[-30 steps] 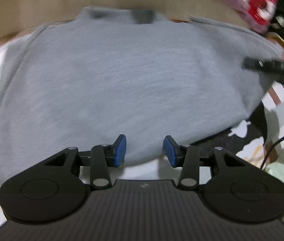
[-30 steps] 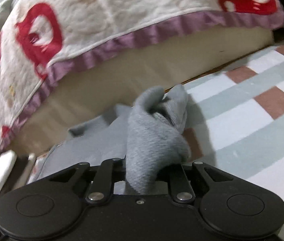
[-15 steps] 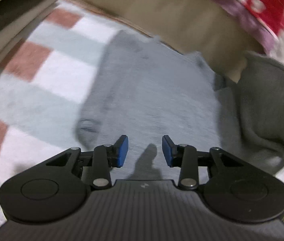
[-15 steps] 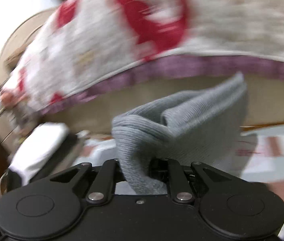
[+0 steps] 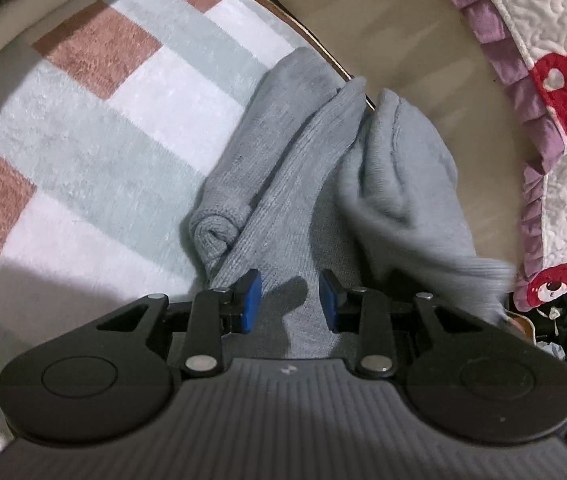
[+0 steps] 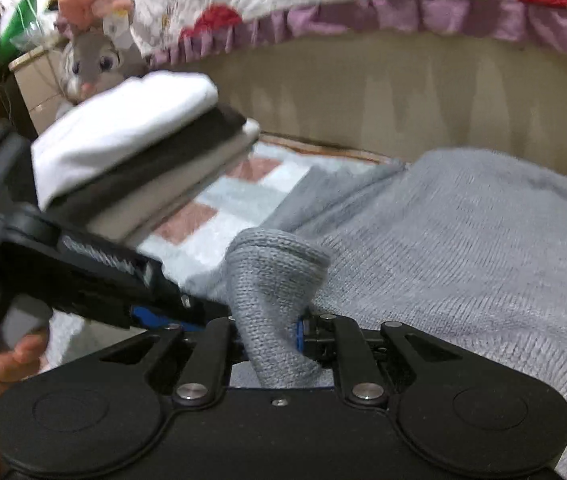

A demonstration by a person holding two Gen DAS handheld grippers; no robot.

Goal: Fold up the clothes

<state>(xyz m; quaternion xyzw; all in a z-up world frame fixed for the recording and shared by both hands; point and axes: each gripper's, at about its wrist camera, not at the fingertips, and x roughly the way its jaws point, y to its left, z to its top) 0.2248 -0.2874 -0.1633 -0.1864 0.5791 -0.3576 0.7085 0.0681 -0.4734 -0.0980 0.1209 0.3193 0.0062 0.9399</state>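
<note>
right tool [image 6: 271,334] is clamped on a bunched fold of the grey sweater [image 6: 463,248], which is spread over the checked blanket [image 5: 95,128]. left tool [image 5: 289,300] hangs over the knit, blue pads [image 5: 252,300] apart, gripping nothing.

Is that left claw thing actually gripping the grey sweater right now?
No, the left gripper is open, its blue pads apart above the grey sweater.
</note>
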